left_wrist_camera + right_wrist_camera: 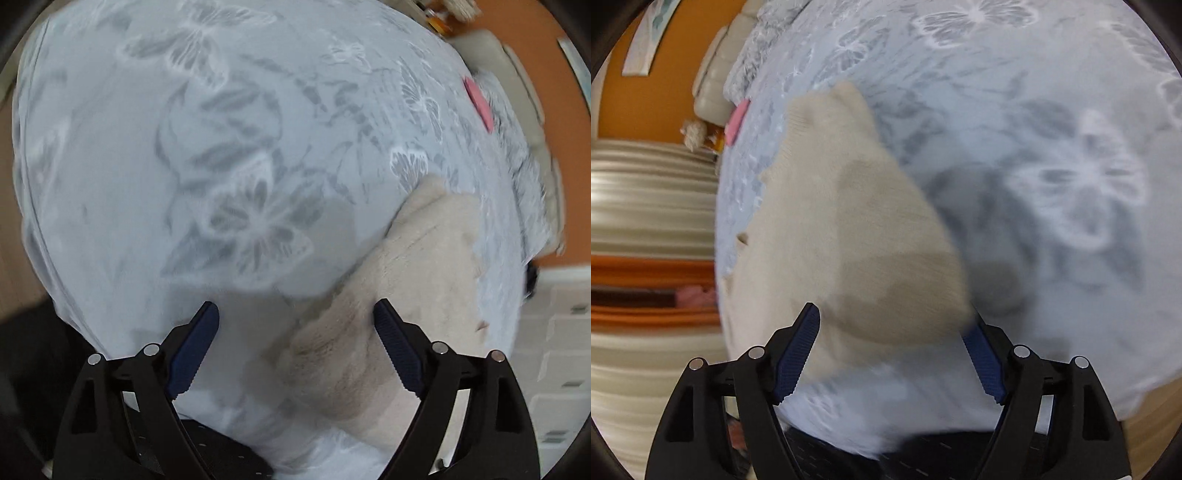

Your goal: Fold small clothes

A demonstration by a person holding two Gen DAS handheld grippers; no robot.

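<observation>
A cream knitted garment [424, 258] lies folded on a pale blue bedspread [184, 129] with a butterfly print. In the left wrist view it sits at the lower right, and its near end reaches between the fingers of my left gripper [295, 306]. That gripper stands open above the cloth, and its blue pads press on nothing. In the right wrist view the garment [849, 221] runs from the centre up to the left. My right gripper [892, 312] is open over its near, wider end, which spans the gap between the jaws. Both views are blurred.
A pink flat object [478, 99] [737, 122] lies near the bed's edge by a cream padded headboard [491, 48] [716, 85]. An orange wall [639, 103] stands behind it. Pale striped surfaces [646, 192] fill the left of the right wrist view.
</observation>
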